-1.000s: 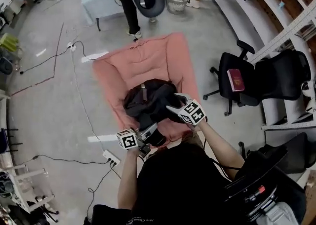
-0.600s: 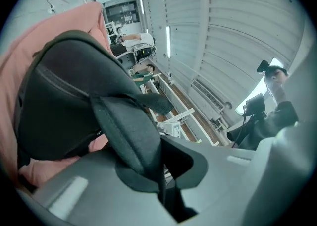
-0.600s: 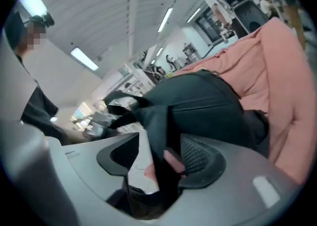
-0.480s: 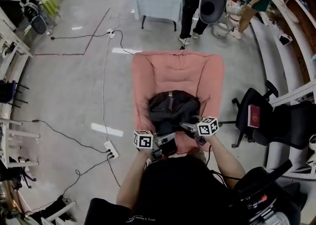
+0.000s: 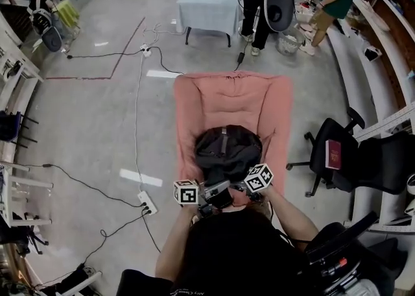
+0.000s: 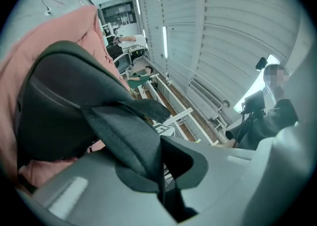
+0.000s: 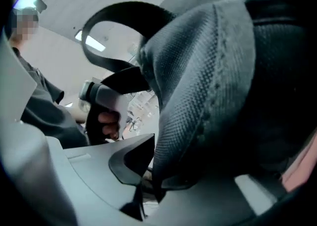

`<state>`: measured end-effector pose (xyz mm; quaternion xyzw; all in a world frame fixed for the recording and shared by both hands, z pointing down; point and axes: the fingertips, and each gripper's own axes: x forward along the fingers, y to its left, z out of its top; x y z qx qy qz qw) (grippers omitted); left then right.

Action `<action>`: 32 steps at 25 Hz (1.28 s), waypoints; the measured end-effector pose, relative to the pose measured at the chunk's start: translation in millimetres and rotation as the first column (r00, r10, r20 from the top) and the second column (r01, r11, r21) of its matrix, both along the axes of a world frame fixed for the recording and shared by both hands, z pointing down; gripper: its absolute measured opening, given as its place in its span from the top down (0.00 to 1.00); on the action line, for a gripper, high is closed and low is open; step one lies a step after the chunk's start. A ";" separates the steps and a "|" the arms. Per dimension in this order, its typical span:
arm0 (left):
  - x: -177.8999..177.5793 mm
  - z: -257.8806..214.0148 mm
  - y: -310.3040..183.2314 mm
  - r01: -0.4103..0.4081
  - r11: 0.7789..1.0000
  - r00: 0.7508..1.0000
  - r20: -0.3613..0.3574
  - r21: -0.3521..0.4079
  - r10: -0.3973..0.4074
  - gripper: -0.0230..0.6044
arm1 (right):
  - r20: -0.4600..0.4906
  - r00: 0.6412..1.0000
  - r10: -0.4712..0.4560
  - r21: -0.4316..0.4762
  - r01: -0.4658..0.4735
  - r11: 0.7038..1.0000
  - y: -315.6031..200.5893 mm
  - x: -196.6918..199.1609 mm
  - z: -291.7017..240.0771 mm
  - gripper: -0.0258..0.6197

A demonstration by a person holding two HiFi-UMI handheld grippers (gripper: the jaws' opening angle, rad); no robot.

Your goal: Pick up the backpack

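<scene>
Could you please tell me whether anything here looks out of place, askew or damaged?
Mostly tidy. A red book lies on the seat of the black office chair, an unusual spot, and cables with a power strip trail loose across the floor. The backpack sits slumped on the pink chair; nothing looks spilled or damaged.

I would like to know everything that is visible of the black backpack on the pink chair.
The backpack is of black fabric, soft and slumped, with a short pale strip near its far end. It lies on the seat of the pink padded chair. The left gripper is shut on a flat strap. The right gripper, whose jaws have just been closing, pinches a padded mesh shoulder strap.
</scene>
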<state>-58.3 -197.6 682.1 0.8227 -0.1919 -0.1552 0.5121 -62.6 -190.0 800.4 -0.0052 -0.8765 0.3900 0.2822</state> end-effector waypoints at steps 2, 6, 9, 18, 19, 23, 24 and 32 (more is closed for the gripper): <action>-5.0 -2.2 1.2 0.038 0.999 0.999 -0.032 0.001 -0.038 0.94 | 0.039 0.997 -0.067 -0.046 0.069 0.997 19.7 8.4 -11.2 0.90; 7.6 -10.8 0.5 0.030 0.998 0.999 -0.022 0.050 -0.029 0.94 | 0.170 0.984 -0.056 -0.161 0.084 0.983 44.3 36.0 -46.8 0.91; 34.0 -20.8 11.9 -0.091 0.986 0.995 0.054 0.137 0.085 0.94 | 0.402 0.901 0.162 -0.292 -0.041 0.956 39.4 62.6 -104.7 0.90; 90.3 -19.2 26.0 -0.326 0.921 0.931 0.241 0.215 0.274 0.94 | 0.597 0.511 0.618 -0.509 -0.355 0.784 -16.4 114.7 -150.7 0.83; 85.3 -19.2 22.8 -0.317 0.924 0.933 0.246 0.213 0.263 0.94 | 0.591 0.505 0.629 -0.504 -0.377 0.777 -20.7 108.9 -151.2 0.80; 63.7 -15.6 6.8 -0.250 0.946 0.938 0.295 0.207 0.183 0.95 | 0.539 0.572 0.618 -0.437 -0.437 0.786 -33.2 78.1 -148.1 0.74; 61.9 -11.7 3.6 -0.235 0.950 0.931 0.327 0.205 0.159 0.96 | 0.521 0.599 0.608 -0.413 -0.447 0.794 -34.7 72.4 -145.9 0.76; 35.7 41.7 -21.6 -0.145 0.945 0.642 0.755 0.292 -0.135 0.95 | 0.251 0.724 0.643 0.282 -0.690 0.667 -70.6 73.3 -106.7 0.92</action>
